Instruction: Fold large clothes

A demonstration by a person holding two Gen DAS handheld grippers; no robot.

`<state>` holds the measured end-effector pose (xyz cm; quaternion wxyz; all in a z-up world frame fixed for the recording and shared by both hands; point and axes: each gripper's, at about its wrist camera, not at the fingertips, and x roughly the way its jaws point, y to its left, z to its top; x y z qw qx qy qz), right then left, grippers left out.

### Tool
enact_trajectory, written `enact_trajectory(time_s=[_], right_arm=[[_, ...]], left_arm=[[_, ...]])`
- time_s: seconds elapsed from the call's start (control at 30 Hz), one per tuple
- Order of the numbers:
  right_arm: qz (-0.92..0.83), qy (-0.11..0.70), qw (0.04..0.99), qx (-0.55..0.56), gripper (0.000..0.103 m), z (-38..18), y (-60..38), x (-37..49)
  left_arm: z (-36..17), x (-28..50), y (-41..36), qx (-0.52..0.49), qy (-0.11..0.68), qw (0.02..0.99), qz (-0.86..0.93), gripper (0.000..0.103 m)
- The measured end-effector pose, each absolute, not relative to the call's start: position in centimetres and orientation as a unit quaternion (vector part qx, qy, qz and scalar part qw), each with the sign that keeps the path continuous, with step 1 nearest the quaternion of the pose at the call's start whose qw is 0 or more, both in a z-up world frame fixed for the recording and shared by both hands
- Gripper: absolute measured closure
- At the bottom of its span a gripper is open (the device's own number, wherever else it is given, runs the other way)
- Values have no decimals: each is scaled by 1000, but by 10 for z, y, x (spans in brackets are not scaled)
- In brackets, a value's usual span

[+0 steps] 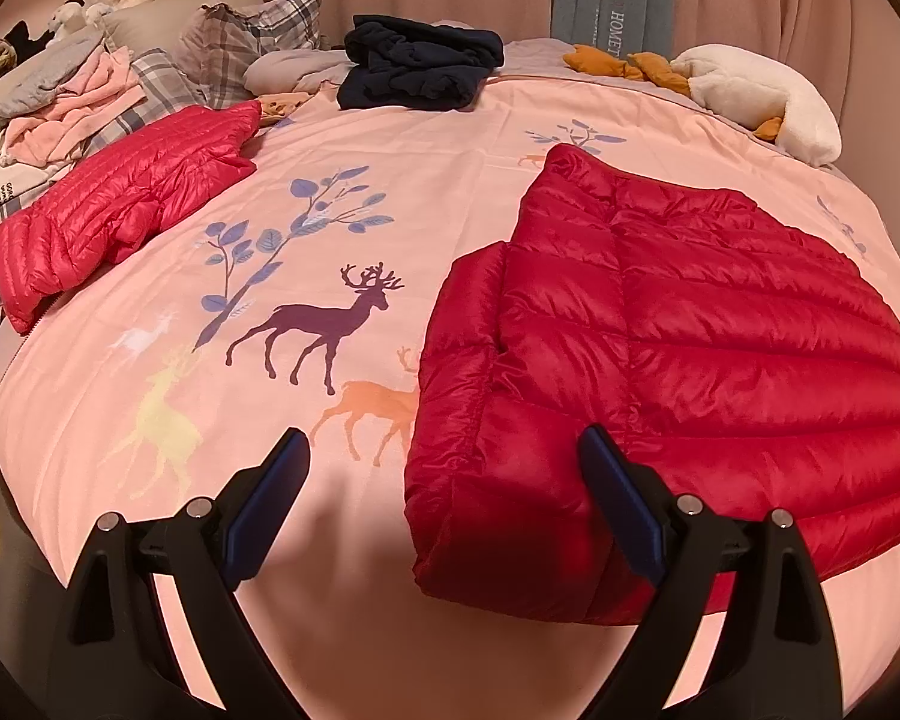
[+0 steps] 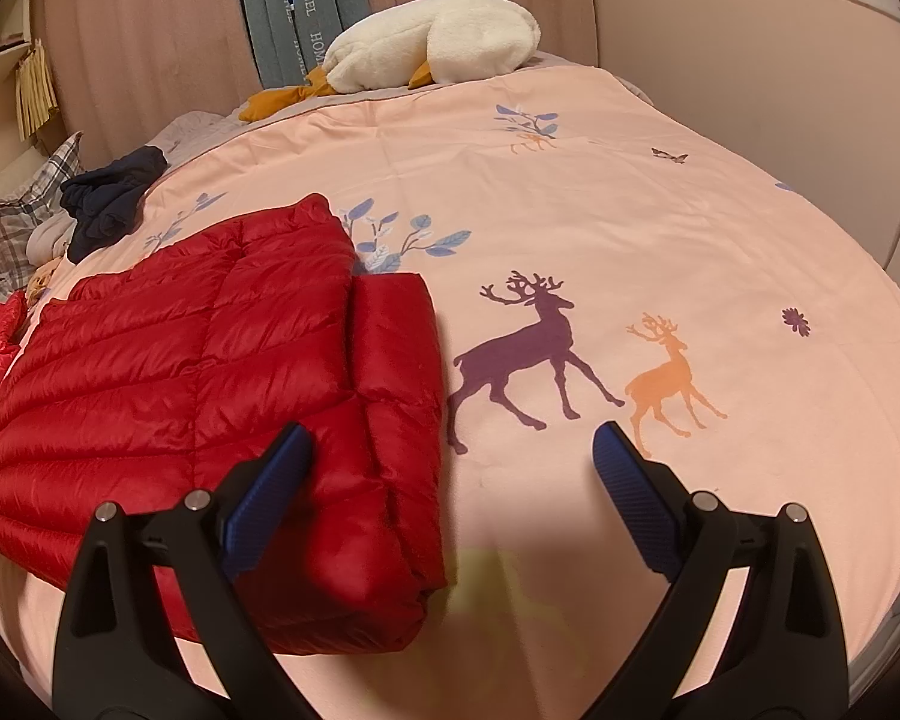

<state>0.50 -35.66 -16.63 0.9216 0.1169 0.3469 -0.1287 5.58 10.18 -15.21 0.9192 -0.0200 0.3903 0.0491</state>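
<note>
A dark red puffer jacket [image 1: 660,348] lies spread on the pink deer-print bedcover [image 1: 330,252], with both sleeves folded in over its body. My left gripper [image 1: 444,444] hovers open above the jacket's near left corner, nothing between its blue pads. The same jacket [image 2: 210,372] fills the left half of the right wrist view. My right gripper [image 2: 453,441] stands open over the jacket's near right corner and the bare cover, holding nothing.
A brighter red folded puffer jacket [image 1: 126,210] lies at the left. Dark navy clothes [image 1: 420,66] are piled at the far side, with plaid pillows [image 1: 240,42] and pink and grey garments [image 1: 72,96] behind. A white plush goose [image 2: 432,42] rests at the far edge.
</note>
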Motion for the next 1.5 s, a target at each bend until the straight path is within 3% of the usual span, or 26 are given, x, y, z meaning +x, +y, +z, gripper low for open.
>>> enact_trajectory(time_s=[1.5], right_arm=[[-172,342,917,115,7,-162,-380,-9]], left_arm=[[-145,48,125,-20,391,916,86,11]])
